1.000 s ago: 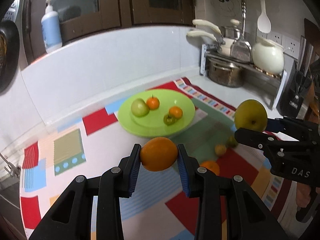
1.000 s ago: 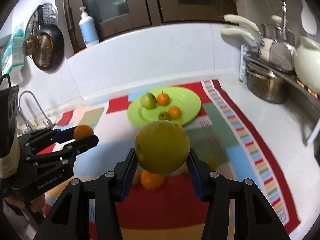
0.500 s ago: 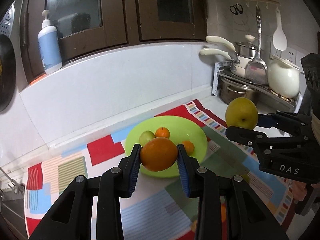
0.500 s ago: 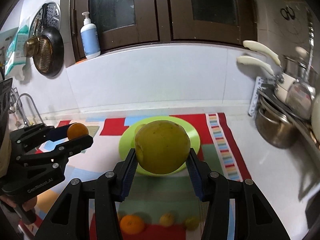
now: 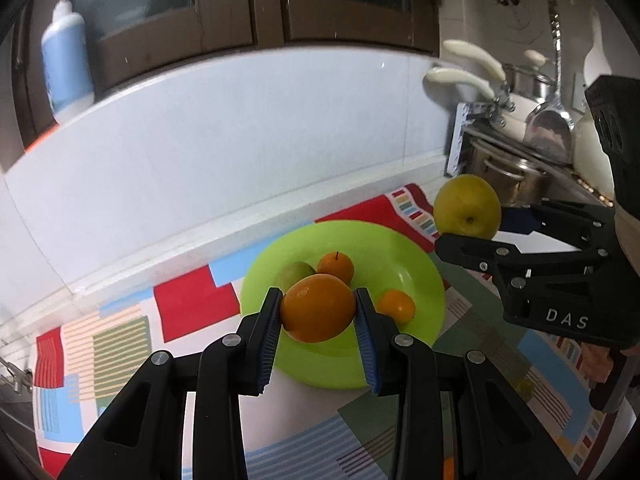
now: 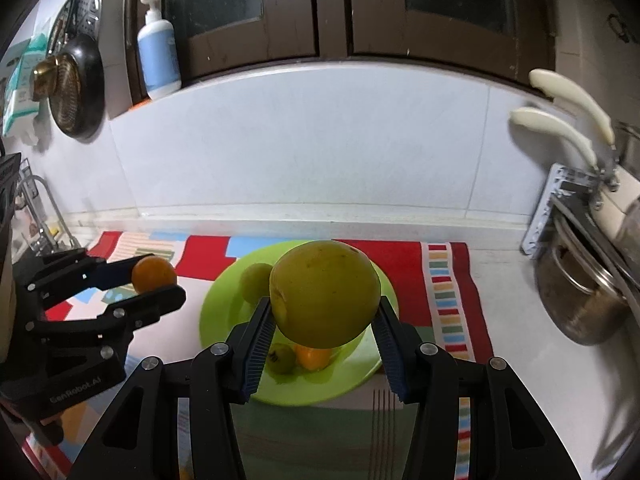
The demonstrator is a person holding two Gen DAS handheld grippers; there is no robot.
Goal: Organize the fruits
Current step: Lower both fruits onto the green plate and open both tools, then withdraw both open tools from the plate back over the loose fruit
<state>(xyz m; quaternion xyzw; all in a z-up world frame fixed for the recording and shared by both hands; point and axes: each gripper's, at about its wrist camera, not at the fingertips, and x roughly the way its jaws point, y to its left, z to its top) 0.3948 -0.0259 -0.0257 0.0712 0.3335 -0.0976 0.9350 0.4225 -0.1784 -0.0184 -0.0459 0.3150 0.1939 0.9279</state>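
Observation:
My left gripper (image 5: pixel 318 318) is shut on a large orange (image 5: pixel 318 307) and holds it above the near left rim of the lime green plate (image 5: pixel 416 276). My right gripper (image 6: pixel 324 324) is shut on a big yellow-green apple (image 6: pixel 325 294) above the plate (image 6: pixel 216 312). The plate holds a green apple (image 5: pixel 294 272), two small oranges (image 5: pixel 336 266) and a small green fruit (image 6: pixel 282 358). The right gripper shows at the right of the left wrist view (image 5: pixel 472 236); the left gripper shows at the left of the right wrist view (image 6: pixel 160 284).
The plate sits on a colourful patchwork mat (image 5: pixel 184 304) on a white counter against a white wall. A rack with pots (image 6: pixel 576 296) stands at the right. A soap bottle (image 6: pixel 158 56) is on the ledge. A small fruit (image 5: pixel 524 388) lies on the mat.
Both grippers have moved forward with their fruits, closer to the plate and over it. The loose fruits on the mat have dropped mostly out of view.

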